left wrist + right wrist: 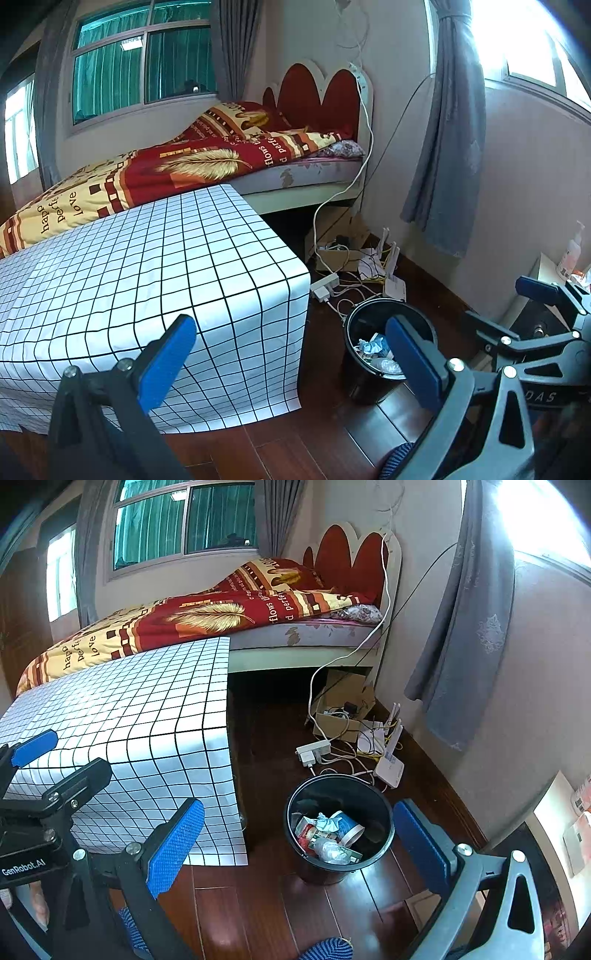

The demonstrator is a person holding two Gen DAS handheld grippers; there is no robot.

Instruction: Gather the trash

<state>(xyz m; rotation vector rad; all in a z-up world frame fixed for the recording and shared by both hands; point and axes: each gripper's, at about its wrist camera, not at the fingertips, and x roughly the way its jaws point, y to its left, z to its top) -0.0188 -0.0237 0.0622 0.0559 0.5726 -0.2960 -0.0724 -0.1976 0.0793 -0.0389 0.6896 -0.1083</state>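
Filling the far side of the room, a bed (258,642) with a red and yellow quilt (192,620) runs under the window (184,520), its scalloped red headboard (354,561) in the corner. Nearer, a tabletop (122,716) under a white cloth gridded in black stands just beside the bed's long edge. Grey curtain (465,657) hangs at right. Dark wood floor (266,904) below. Black bin (384,834) stands on the floor right of the tabletop, upright, holding the trash (327,836): crumpled wrappers, a cup, clear plastic, piled low inside. Behind the bin, a cardboard box (343,709), a white power strip (314,751), a router (389,762) and tangled cables near the wall. Left gripper (291,360): blue-padded fingers wide apart, nothing between them, bin seen past the right pad. Right gripper (299,843): fingers likewise spread, empty, framing the bin from above.
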